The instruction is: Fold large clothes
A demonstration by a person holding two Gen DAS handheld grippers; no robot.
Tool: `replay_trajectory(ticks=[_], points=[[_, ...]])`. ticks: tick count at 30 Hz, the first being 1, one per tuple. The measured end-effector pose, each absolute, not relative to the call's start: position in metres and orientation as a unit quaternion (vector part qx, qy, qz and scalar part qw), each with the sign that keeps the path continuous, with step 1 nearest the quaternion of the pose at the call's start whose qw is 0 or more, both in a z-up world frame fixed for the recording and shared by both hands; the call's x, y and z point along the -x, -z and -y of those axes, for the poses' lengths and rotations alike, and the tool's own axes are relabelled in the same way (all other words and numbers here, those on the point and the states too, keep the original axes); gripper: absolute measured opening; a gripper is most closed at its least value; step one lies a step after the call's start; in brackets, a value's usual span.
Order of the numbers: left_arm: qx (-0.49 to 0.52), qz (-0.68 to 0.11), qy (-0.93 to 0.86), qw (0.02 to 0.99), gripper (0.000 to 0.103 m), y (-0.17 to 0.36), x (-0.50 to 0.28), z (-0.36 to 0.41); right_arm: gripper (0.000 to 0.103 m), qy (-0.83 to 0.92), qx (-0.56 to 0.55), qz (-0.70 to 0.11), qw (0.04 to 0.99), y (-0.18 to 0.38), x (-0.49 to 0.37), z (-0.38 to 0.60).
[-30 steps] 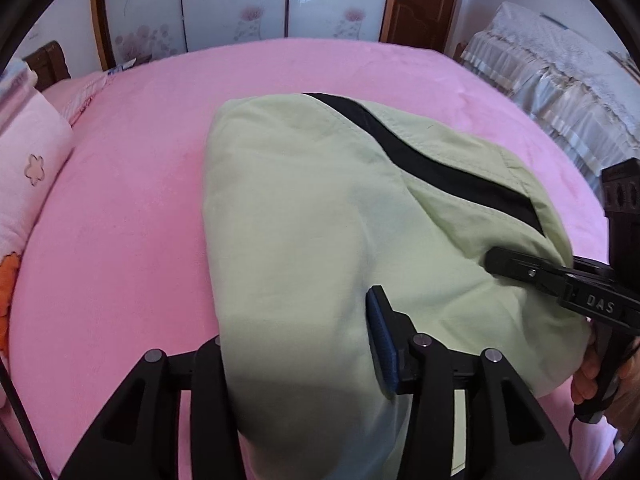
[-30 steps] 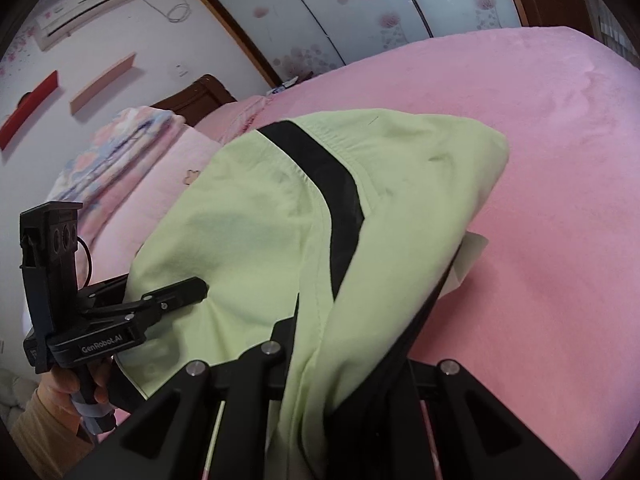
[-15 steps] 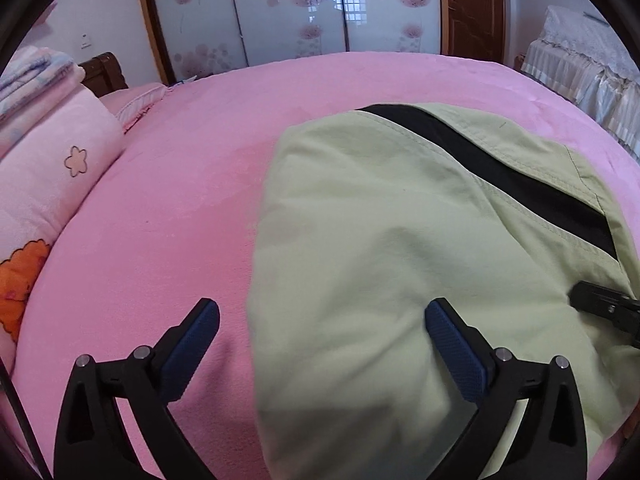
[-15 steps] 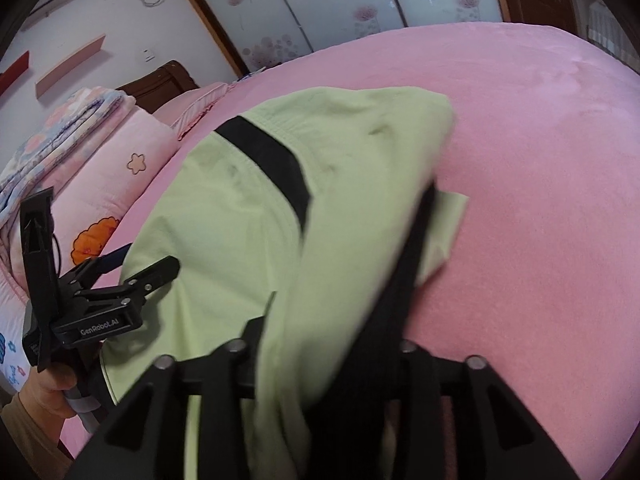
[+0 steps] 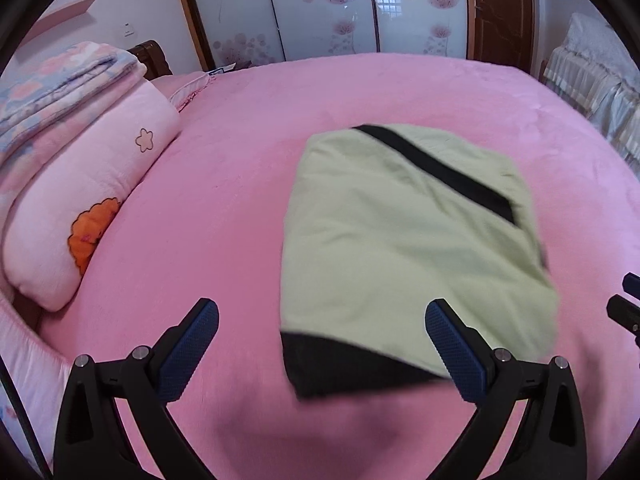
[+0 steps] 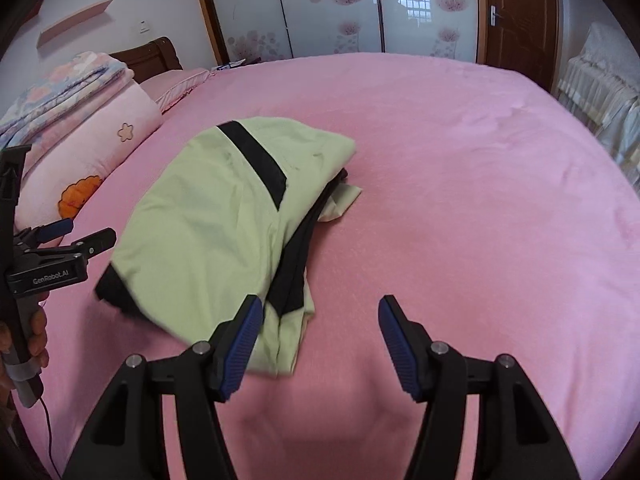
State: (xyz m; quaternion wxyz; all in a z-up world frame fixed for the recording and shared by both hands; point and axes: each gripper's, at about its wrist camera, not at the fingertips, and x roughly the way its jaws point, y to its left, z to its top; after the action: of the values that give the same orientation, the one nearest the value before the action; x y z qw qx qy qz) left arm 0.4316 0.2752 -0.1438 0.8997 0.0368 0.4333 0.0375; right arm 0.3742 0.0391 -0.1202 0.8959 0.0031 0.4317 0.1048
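A light green garment (image 5: 404, 236) with a black stripe lies folded in a bundle on the pink bed; it also shows in the right wrist view (image 6: 224, 224). My left gripper (image 5: 320, 344) is open and empty, just in front of the bundle's near edge, its right finger beside the near right corner. It also shows at the left edge of the right wrist view (image 6: 80, 234). My right gripper (image 6: 320, 340) is open and empty, its left finger next to the bundle's near corner. Its tip shows at the right edge of the left wrist view (image 5: 624, 312).
The pink bed (image 6: 480, 200) spreads wide around the bundle. Pink pillows and folded quilts (image 5: 80, 184) are stacked at the left by the headboard. A covered piece of furniture (image 6: 600, 92) stands beyond the bed at right. Sliding wardrobe doors (image 6: 340, 4) stand behind.
Both grippers have let go of the garment and pulled back. The left opened first, then the right. The garment now lies folded on the bed.
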Motion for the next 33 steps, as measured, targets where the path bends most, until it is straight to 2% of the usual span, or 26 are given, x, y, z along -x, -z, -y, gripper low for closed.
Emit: replay_trajectory(ticks=[8, 14, 25, 33], points=[[-0.026, -0.408, -0.006, 0.913, 0.103, 0.040, -0.320, -0.230, 0.062, -0.125, 0.010, -0.401, 0.908, 0.025, -0.257, -0.032], [-0.015, -0.396, -0.010, 0.918, 0.103, -0.014, -0.260, -0.218, 0.062, -0.146, 0.008, -0.382, 0.912, -0.014, -0.194, -0.025], [-0.017, -0.391, 0.051, 0.919, 0.103, -0.058, -0.136, -0.175, 0.062, -0.162, -0.018, -0.370, 0.915, -0.048, -0.097, 0.004], [-0.013, -0.367, 0.018, 0.930, 0.103, -0.052, -0.058, -0.145, 0.062, -0.136, -0.023, -0.358, 0.923, -0.050, -0.040, 0.029]])
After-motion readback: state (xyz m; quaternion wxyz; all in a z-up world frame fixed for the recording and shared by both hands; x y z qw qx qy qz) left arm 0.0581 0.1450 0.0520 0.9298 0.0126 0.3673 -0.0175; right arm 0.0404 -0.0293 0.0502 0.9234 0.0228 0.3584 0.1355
